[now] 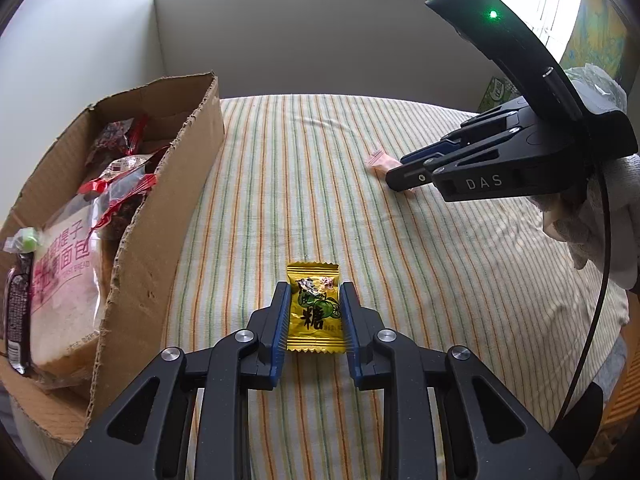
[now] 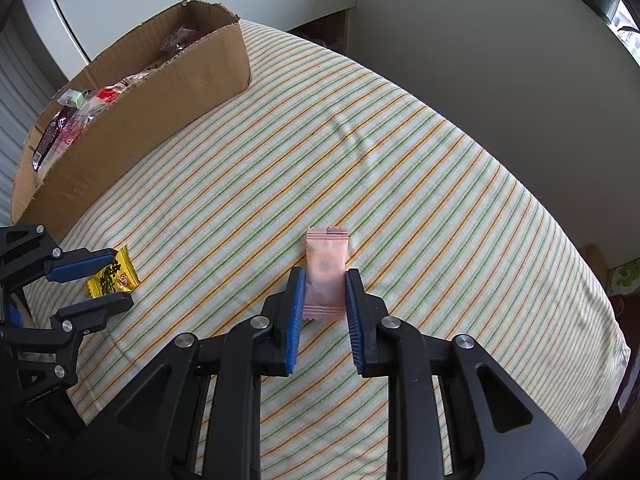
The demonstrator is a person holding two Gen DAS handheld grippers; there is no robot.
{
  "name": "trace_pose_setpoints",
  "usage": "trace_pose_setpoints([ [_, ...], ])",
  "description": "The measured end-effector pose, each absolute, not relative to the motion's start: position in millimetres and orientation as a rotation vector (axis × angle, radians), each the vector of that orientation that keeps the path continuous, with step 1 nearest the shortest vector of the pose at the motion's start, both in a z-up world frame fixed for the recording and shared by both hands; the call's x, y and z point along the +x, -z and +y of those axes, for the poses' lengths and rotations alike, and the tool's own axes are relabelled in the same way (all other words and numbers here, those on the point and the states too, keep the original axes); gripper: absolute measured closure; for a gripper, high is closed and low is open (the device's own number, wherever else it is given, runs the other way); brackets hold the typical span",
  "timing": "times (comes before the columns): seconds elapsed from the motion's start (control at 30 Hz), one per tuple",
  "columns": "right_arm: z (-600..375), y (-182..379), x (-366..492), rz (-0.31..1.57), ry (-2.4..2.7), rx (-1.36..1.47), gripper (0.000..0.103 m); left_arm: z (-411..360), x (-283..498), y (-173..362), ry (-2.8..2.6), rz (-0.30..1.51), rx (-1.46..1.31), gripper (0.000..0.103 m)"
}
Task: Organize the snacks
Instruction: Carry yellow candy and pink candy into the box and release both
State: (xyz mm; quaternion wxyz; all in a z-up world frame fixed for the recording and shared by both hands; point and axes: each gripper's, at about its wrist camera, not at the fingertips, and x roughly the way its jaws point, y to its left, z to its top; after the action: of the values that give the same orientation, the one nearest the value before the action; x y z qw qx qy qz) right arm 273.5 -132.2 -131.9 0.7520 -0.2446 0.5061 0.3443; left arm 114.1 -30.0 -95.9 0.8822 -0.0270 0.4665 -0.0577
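Observation:
A yellow candy packet (image 1: 316, 308) lies on the striped tablecloth between the fingers of my left gripper (image 1: 314, 292); the pads touch its sides. It also shows in the right wrist view (image 2: 114, 276). A pink candy packet (image 2: 326, 274) lies between the fingers of my right gripper (image 2: 323, 276), pads at its sides. In the left wrist view the pink packet (image 1: 380, 162) sits at the tip of the right gripper (image 1: 404, 172). A cardboard box (image 1: 160, 216) at the left holds bread and several snack packs.
The striped tablecloth (image 2: 400, 160) covers the table. The cardboard box (image 2: 160, 108) stands at the far left. White walls rise behind the table. A green packet (image 1: 496, 90) sits at the far right edge.

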Motion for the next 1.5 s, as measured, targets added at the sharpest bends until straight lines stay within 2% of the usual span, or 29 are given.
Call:
trace_pose_setpoints([
  [0.27, -156.2, 112.1, 243.8, 1.085, -0.742, -0.449, 0.083, -18.4, 93.7, 69.1, 0.156, 0.929, -0.083, 0.08],
  [0.63, -152.3, 48.0, 201.3, 0.99, -0.773, -0.386, 0.083, 11.3, 62.7, 25.9, 0.139, 0.828, -0.084, 0.08],
  [1.17, -63.3, 4.4, 193.5, 0.899, -0.849, -0.362, 0.083, 80.3, 79.8, 23.2, 0.018, 0.74, -0.084, 0.08],
  [1.5, 2.3, 17.9, 199.3, 0.912, -0.87, -0.376, 0.083, 131.6, 93.1, 34.2, -0.067, 0.739, -0.132, 0.08],
])
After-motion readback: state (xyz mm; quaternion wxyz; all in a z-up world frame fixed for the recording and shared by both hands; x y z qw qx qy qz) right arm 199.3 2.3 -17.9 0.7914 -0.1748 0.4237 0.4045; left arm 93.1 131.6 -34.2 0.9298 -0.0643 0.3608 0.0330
